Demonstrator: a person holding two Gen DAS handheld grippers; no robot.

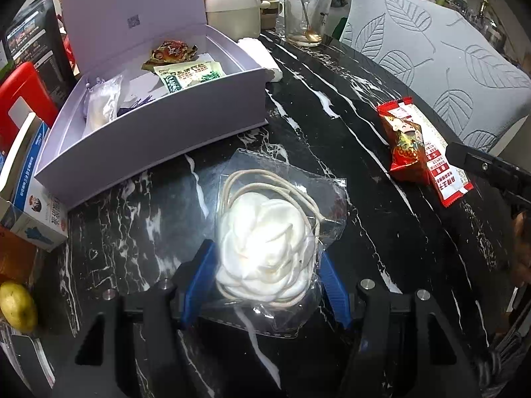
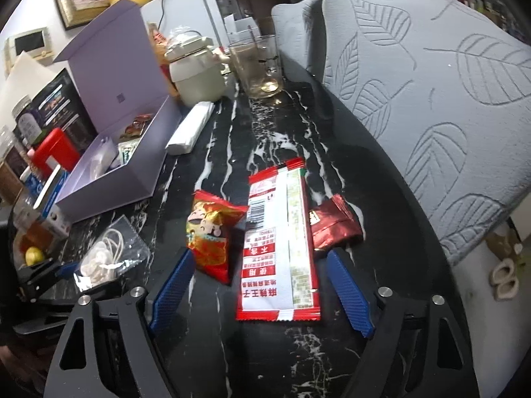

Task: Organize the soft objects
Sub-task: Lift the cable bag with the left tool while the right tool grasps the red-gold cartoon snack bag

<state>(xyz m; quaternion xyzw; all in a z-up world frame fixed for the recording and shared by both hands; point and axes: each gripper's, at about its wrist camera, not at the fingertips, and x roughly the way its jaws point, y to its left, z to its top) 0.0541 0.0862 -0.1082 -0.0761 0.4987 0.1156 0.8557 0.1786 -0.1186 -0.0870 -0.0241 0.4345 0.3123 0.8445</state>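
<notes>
On the black marble table (image 2: 265, 126), white-veined and glossy, my lavender box (image 1: 159, 132) sits open at the far left beside grey leaf-embossed chairs (image 2: 431, 99). My left fingers (image 1: 265, 282), angled steeply down, clench a crinkly clear bag of white cotton pads (image 1: 265, 248). My right fingers (image 2: 260, 287) hang released, straddling a flat red-and-white sachet (image 2: 278, 248) lying near me on the table.

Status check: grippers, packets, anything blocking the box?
Left gripper shut on clear bag. Right gripper open around long red packet. Lavender box open, unobstructed.
</notes>
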